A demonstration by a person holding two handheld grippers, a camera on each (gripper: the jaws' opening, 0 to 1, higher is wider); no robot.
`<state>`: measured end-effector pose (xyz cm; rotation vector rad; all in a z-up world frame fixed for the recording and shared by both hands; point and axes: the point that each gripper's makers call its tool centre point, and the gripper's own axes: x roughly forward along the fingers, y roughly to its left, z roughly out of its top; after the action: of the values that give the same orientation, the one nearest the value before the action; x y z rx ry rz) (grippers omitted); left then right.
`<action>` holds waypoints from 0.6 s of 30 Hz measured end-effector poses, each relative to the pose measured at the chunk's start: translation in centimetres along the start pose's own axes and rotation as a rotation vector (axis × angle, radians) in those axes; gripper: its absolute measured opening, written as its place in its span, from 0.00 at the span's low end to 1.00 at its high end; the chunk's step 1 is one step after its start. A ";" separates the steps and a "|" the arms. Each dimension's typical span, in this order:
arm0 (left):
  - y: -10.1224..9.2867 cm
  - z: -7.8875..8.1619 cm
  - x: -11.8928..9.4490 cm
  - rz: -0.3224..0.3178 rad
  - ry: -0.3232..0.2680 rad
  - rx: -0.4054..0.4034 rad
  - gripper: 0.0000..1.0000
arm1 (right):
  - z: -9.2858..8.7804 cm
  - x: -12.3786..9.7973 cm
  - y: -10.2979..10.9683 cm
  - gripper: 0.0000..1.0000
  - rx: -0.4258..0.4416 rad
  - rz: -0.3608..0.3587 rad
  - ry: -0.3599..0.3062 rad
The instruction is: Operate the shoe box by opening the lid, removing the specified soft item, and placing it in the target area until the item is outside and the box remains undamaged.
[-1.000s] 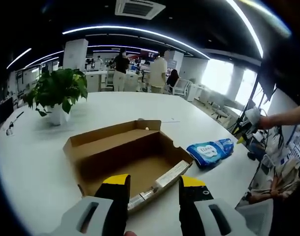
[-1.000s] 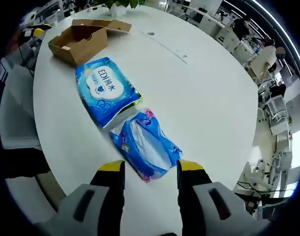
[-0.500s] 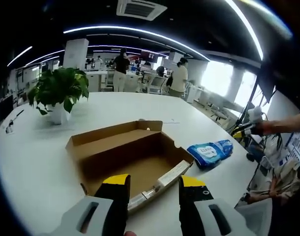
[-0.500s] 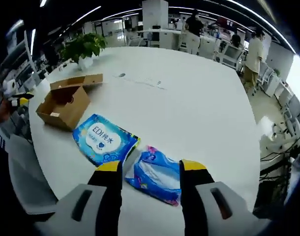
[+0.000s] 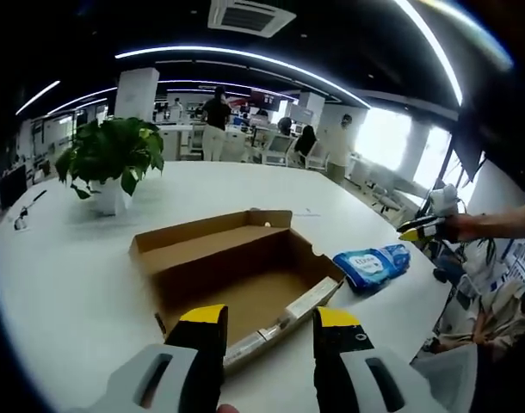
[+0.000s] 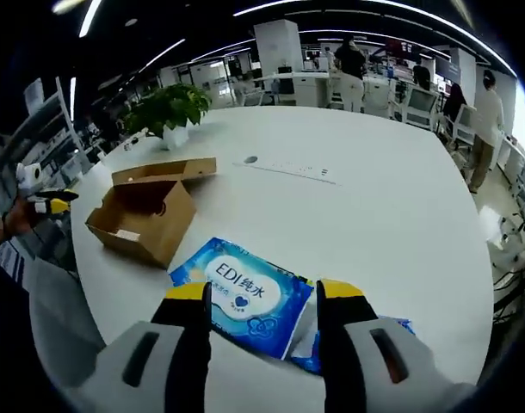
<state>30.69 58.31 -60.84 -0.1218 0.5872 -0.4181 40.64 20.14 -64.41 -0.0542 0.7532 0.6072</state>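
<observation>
On a round white table (image 5: 64, 284), the left gripper (image 5: 268, 323) is hovering wide open and empty over the open cardboard shoe box (image 5: 237, 271). The wet wipes pack (image 6: 243, 294) is lying outside it, framed by the right gripper (image 6: 264, 297), also spread wide, gripping nothing.

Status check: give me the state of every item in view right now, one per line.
Box: lid open, inside looks empty, upright on the table.
Wipes pack: out of the box, flat on the table.
Second pack: on the table, mostly hidden behind the right claw.
Left claw: open, holding nothing.
Right claw: open, holding nothing.
Plant: upright.
</observation>
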 end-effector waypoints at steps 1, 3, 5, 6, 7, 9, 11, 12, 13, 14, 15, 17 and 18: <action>0.1 -0.1 -0.1 0.002 0.000 -0.002 0.40 | 0.4 0.6 0.8 0.46 -0.012 0.014 -0.001; 0.4 -0.3 -0.4 0.006 -0.001 -0.006 0.40 | 0.9 1.6 2.1 0.46 -0.038 0.045 0.008; 0.9 -0.4 -0.7 0.011 -0.003 -0.010 0.40 | 1.4 2.3 3.2 0.46 -0.055 0.063 0.010; 1.1 -0.5 -0.8 0.014 -0.004 -0.014 0.40 | 1.7 2.8 3.8 0.46 -0.063 0.078 0.007; 1.3 -0.6 -1.1 0.020 -0.007 -0.020 0.40 | 1.9 3.1 4.3 0.46 -0.068 0.088 0.007; 1.7 -0.8 -1.5 0.028 -0.010 -0.028 0.40 | 2.5 4.1 5.8 0.46 -0.085 0.114 0.007; 2.1 -1.0 -1.9 0.036 -0.011 -0.035 0.40 | 3.1 5.1 7.3 0.46 -0.104 0.142 0.007; 2.4 -1.2 -2.2 0.042 -0.013 -0.039 0.40 | 3.4 5.6 8.2 0.47 -0.114 0.156 0.009; 2.5 -1.2 -2.2 0.043 -0.013 -0.041 0.40 | 3.5 5.8 8.5 0.47 -0.118 0.161 0.010; 2.7 -1.4 -2.5 0.049 -0.015 -0.045 0.40 | 3.8 6.6 9.6 0.47 -0.137 0.182 0.015; 3.0 -1.5 -2.7 0.054 -0.015 -0.049 0.40 | 3.8 7.0 10.1 0.47 -0.143 0.192 0.019; 3.4 -1.7 -2.9 0.059 -0.017 -0.056 0.40 | 4.1 7.9 11.4 0.46 -0.161 0.208 0.025; 3.6 -1.8 -3.0 0.062 -0.019 -0.057 0.40 | 4.1 8.2 12.0 0.46 -0.171 0.218 0.030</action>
<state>28.65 62.87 -61.61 -0.1617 0.5834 -0.3401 41.46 35.25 -64.79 -0.1398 0.7398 0.8795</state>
